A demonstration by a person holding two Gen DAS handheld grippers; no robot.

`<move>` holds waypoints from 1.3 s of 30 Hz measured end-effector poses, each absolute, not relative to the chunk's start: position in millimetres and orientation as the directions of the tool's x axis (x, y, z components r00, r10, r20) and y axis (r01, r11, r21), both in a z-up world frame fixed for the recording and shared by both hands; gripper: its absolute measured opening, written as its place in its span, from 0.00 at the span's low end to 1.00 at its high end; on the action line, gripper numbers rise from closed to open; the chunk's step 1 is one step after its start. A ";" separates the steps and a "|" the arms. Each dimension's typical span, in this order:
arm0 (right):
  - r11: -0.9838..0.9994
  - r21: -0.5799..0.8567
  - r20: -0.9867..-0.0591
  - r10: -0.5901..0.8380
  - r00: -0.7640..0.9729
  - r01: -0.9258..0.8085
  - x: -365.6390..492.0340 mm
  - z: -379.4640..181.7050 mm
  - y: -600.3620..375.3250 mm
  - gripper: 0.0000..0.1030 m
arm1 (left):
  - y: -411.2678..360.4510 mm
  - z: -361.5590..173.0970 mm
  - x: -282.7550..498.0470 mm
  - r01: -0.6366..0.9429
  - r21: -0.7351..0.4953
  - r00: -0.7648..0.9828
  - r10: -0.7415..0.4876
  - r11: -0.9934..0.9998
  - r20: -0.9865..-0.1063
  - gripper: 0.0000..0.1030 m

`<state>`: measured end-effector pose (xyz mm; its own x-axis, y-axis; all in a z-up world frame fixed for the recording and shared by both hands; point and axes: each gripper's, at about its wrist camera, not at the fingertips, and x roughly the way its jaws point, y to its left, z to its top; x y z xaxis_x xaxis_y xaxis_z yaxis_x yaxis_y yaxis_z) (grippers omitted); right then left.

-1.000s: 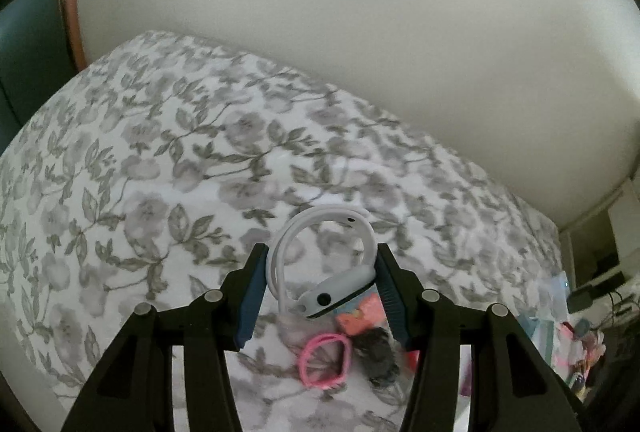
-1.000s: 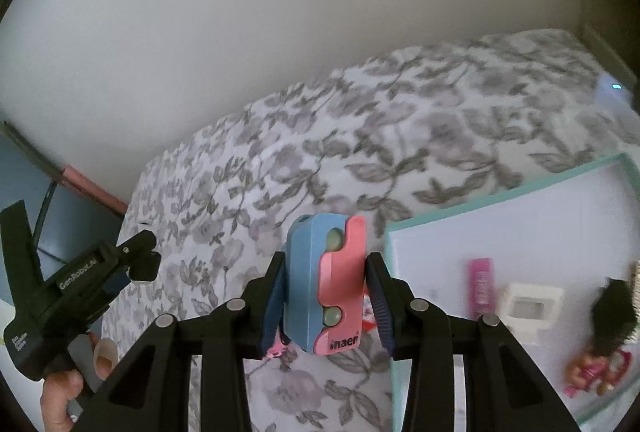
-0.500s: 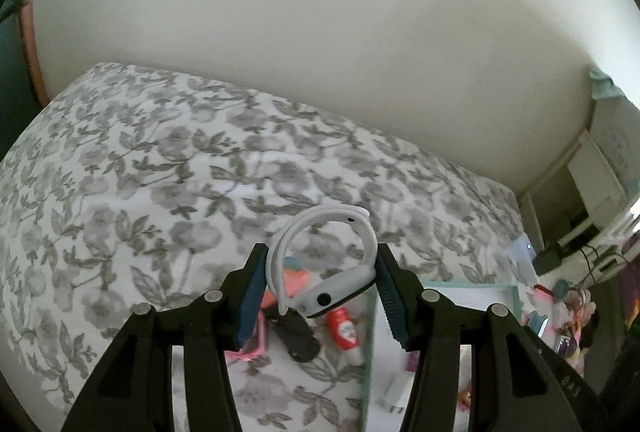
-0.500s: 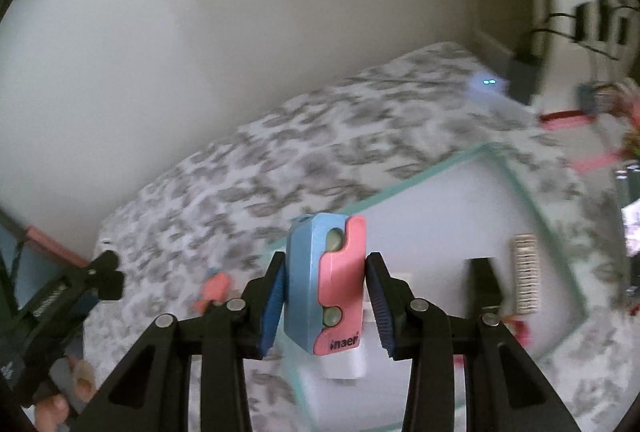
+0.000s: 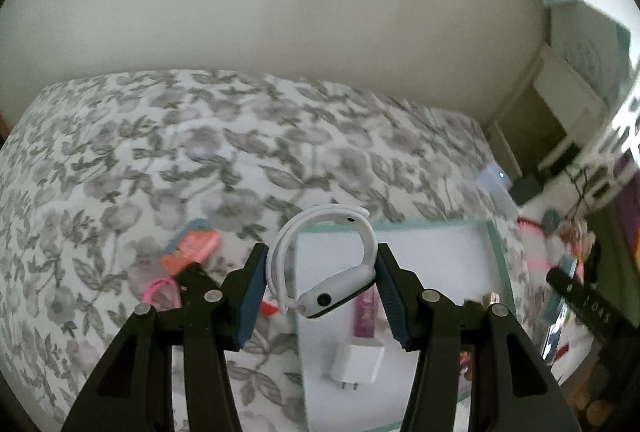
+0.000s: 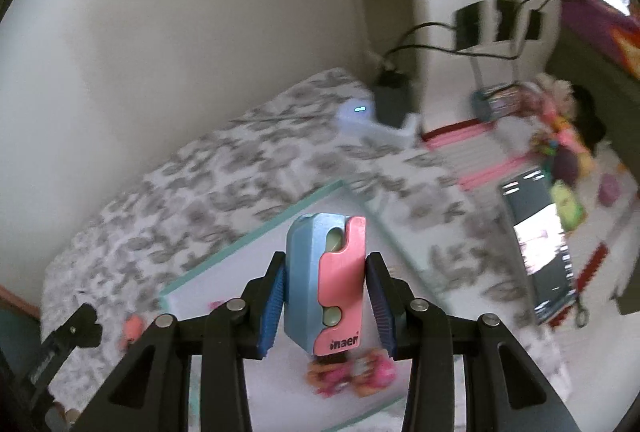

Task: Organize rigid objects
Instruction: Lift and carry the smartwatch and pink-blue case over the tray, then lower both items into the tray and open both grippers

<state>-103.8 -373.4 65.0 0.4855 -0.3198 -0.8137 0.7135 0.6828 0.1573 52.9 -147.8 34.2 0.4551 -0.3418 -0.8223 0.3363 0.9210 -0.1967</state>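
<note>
You've got 2 grippers loaded, 1 thing in each. Your left gripper (image 5: 320, 286) is clamped on 1 white watch (image 5: 325, 264), its smooth rubbery strap looped into an arch above the blue ribbed pads (image 5: 253, 296), its rounded body with 1 dark button wedged between them; it hangs over the near left edge of the tray (image 5: 498, 256). That tray is 1 flat white rectangle with a thin teal rim, lying on the grey leaf-print bedspread (image 5: 160, 151). On its floor you can count 1 boxy white charger (image 5: 358, 362) with 2 metal prongs, and 1 slim purple stick (image 5: 365, 316) just behind it. Left of the tray, on the fabric, sit 1 orange-pink packet (image 5: 192, 246) and 1 pink ring (image 5: 162, 292), both blurred. Your right gripper (image 6: 325, 298) is closed on 1 chunky plastic block (image 6: 325, 282), half blue, half pink, with 2 pale green round insets, held upright above the tray. Under it, on the tray floor, lies a small pink and orange cluster (image 6: 352, 372), too blurred to count pieces.
</note>
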 end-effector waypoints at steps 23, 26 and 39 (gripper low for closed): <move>0.689 0.019 -0.896 -0.309 0.317 0.725 -87.3 -4.8 -393.8 0.40 | -195.8 -34.8 52.3 0.396 -0.122 0.346 -0.271 0.910 -0.898 0.53; 0.695 0.013 -0.898 -0.308 0.313 0.719 -85.7 -5.5 -392.1 0.40 | -197.0 -36.1 51.8 0.402 -0.118 0.343 -0.269 0.908 -0.900 0.53; 0.697 -0.002 -0.913 -0.295 0.283 0.717 -83.4 -7.4 -391.7 0.41 | -191.9 -27.0 54.1 0.383 -0.100 0.370 -0.252 0.918 -0.894 0.69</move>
<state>-83.4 -391.7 -7.4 0.2832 -0.2947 -0.9127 0.7175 0.6966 -0.0023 54.1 -191.9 -27.0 0.3702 -0.2520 -0.8941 0.3828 0.9184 -0.1003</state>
